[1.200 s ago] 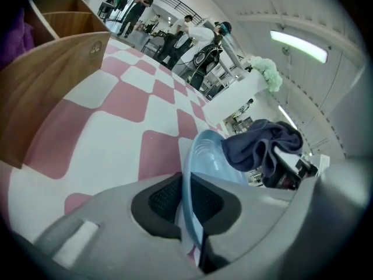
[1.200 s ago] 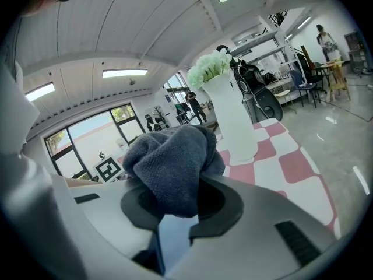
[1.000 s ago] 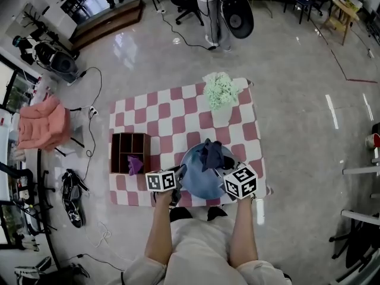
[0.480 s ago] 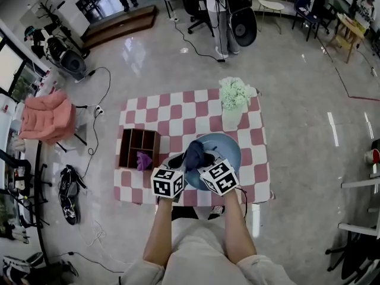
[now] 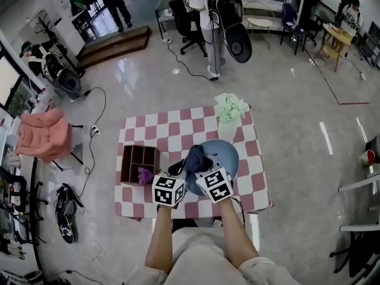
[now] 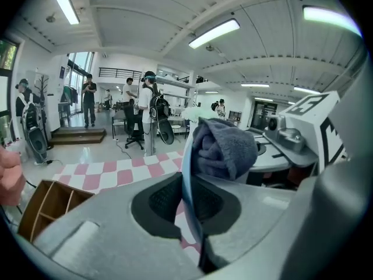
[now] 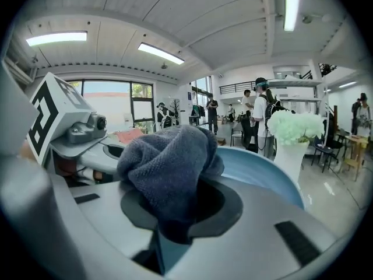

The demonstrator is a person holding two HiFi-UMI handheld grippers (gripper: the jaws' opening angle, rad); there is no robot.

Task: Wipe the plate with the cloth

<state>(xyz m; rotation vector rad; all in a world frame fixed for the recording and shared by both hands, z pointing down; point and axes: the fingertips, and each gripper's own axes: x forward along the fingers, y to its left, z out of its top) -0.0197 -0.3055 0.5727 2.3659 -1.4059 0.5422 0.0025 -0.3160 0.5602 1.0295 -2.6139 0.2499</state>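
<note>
My left gripper (image 5: 177, 172) is shut on the rim of the blue plate (image 5: 224, 155), which I hold tilted above the checkered table (image 5: 155, 130). In the left gripper view the plate (image 6: 187, 182) runs edge-on between the jaws of the left gripper (image 6: 187, 206). The right gripper (image 5: 199, 168) is shut on a bunched dark grey-blue cloth (image 5: 195, 157), which rests against the plate's face. In the right gripper view the cloth (image 7: 168, 167) fills the jaws of the right gripper (image 7: 175, 214), with the plate (image 7: 263, 169) curving behind it.
A wooden compartment box (image 5: 134, 157) with a purple cloth (image 5: 144, 175) in it stands at the table's left. A white vase of pale green flowers (image 5: 228, 115) stands at the far right edge. Beyond the table are people (image 5: 206, 16), chairs and cables on the floor.
Both grippers have risen with the plate and the cloth and shifted left. The plate has tipped from lying flat to tilted, and the two grippers have drawn closer together.
</note>
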